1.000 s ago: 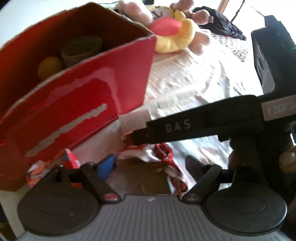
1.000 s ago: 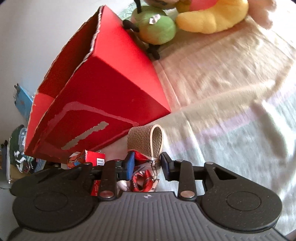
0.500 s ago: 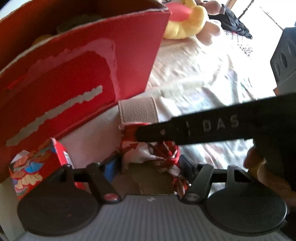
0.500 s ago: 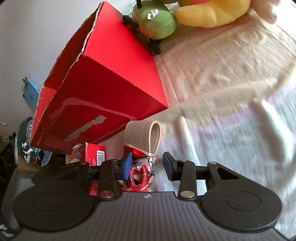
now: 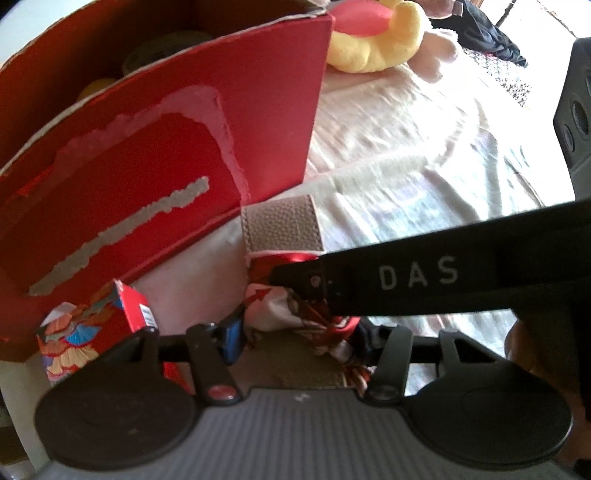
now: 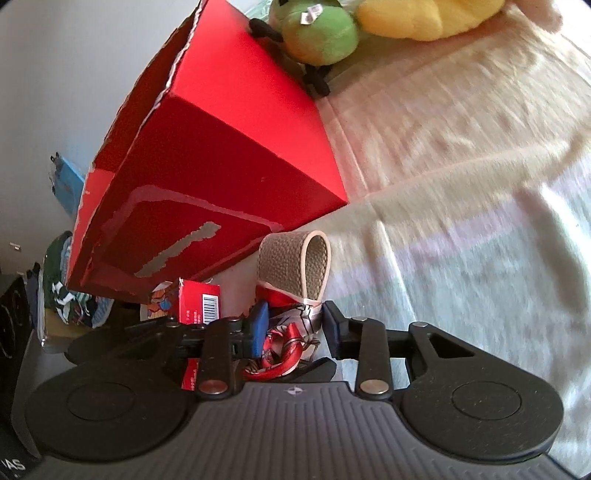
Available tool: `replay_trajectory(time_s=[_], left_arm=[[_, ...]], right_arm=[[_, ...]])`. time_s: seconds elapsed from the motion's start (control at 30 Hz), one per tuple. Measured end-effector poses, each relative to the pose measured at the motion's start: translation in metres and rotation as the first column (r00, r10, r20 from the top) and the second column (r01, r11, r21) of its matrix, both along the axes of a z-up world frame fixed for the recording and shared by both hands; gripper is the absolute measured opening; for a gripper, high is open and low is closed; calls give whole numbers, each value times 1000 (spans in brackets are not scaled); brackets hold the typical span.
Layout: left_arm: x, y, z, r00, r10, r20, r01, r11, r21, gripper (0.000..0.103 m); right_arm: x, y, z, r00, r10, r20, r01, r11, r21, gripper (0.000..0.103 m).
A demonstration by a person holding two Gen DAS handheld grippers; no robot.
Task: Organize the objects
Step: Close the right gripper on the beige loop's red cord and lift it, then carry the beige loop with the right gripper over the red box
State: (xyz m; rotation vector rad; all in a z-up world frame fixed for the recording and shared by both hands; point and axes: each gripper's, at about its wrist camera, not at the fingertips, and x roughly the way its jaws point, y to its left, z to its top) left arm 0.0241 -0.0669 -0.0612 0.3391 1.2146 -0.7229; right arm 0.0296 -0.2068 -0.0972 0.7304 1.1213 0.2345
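At far left a small printed carton (image 5: 94, 325) stands at the near foot of the red box (image 5: 166, 155), its red side with a barcode (image 6: 199, 306) facing right. The box is open at the top, with a yellow ball (image 5: 96, 85) and a dark round thing inside, hard to make out; its near wall has torn patches of grey. Just right of the carton, close to the box's near right corner, lies the task's thing: a red-and-white patterned scarf (image 5: 291, 314) bunched up and tied to a beige leather loop (image 5: 282, 227), which stands up at the far end of the bundle. The left tool (image 5: 299, 338) points steeply down over the scarf, its jaws part-way in and just now closing, with the cloth between them; the left blue pad (image 5: 232, 334) seems to touch the fabric, but the right one is hidden, so I cannot tell whether the grip is made. The right tool (image 6: 293, 325) comes in from the right, its black arm marked DAS crossing the left view, jaws narrow and just now closing around the scarf below the loop; a slight gap shows at the right pad (image 6: 332, 326). Everything lies on a pale bed sheet (image 6: 461, 206). Far behind sit a green plush (image 6: 317, 33) and, to its right, a yellow plush (image 6: 424, 18); dark clothing (image 5: 480, 33) lies at far right.
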Motion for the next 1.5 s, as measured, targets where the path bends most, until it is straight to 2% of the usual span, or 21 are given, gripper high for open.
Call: replay_trajectory(time_s=[0.23,0.5,0.73,0.9,1.03,1.23,1.5], left_arm=[[-4,-2,0,1000,-2,7,2,1000,13,52],[-18,-3,3,999,-45,14,44,999,18,50],[-36,-2,24,993,-108,37,110,993,-42,50],[-49,-3,56,979,-153,134,167,981,-100,50],[-49,2,84,970,-150,192,181,971,-155,50],[-37,15,123,961,-101,258,164,957,-238,50],[-12,36,164,936,6,352,106,949,-297,50]], right_arm=[[-8,-1,-2,999,-52,-9,52,998,32,34],[-20,0,-1,998,-62,-25,63,997,48,31],[-41,-7,21,996,-94,-5,94,995,21,29],[-53,-14,49,989,-138,63,137,990,11,29],[-58,-15,78,977,-159,141,162,987,-8,28],[-52,-9,114,953,-160,259,171,985,-21,28],[-25,6,156,915,-97,393,120,992,-34,28]])
